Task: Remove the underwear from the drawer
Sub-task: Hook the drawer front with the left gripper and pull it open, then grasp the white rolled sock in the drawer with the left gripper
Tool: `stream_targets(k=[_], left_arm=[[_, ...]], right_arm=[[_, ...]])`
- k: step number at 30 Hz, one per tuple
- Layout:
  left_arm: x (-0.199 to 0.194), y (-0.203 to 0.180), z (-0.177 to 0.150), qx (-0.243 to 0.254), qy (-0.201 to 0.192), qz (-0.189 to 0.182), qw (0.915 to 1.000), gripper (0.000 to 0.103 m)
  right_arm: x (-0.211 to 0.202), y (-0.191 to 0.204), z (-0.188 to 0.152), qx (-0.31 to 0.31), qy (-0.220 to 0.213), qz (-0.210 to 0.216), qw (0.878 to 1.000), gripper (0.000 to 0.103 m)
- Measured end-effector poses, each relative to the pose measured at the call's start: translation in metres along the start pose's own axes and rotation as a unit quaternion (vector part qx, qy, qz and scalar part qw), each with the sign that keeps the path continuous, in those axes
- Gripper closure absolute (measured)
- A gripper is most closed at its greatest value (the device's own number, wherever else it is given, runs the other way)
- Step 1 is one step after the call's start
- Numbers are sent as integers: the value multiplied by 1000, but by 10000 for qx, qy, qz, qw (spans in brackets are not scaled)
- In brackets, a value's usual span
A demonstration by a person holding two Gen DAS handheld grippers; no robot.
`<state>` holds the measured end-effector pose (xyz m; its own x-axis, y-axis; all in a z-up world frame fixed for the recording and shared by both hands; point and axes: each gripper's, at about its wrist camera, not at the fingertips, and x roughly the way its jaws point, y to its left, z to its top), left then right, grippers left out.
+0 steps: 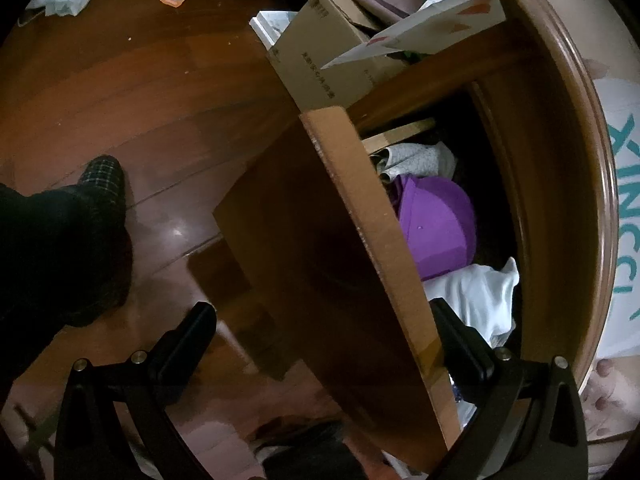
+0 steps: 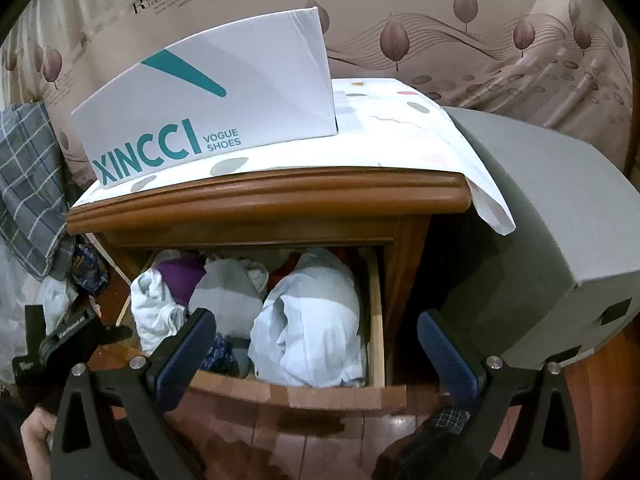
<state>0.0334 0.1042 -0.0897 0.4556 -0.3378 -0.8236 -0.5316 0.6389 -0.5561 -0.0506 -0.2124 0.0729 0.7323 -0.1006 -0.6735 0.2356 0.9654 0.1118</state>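
Drawer [image 2: 304,394] pulled open, stuffed with underwear [image 2: 308,320] at centre of right view; right gripper [image 2: 316,344] spread wide, empty, poised before it; shoebox [image 2: 208,108] on top, upper left. Left view alone shows left gripper [image 1: 320,334] wide apart straddling drawer front, purple garment [image 1: 436,224] right of centre, carton [image 1: 320,52] top centre, slipper [image 1: 104,180] at left.

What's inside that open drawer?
The drawer holds bunched clothes: a pale blue bundle, a grey piece, a purple garment and white fabric. Anything beneath them is hidden.
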Motion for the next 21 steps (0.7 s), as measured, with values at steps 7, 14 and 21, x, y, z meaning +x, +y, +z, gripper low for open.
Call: stream_targets(k=[7, 14, 21], left_arm=[[-10, 12, -8, 53, 93, 74, 9999, 0], [-23, 24, -18, 165, 146, 220, 9995, 0], [-28, 23, -15, 339, 105, 367, 9987, 0]], right_arm=[[0, 2, -1, -36, 9, 27, 10000, 0], [3, 4, -2, -54, 46, 23, 10000, 0], [6, 8, -2, -130, 119, 44, 9998, 0]])
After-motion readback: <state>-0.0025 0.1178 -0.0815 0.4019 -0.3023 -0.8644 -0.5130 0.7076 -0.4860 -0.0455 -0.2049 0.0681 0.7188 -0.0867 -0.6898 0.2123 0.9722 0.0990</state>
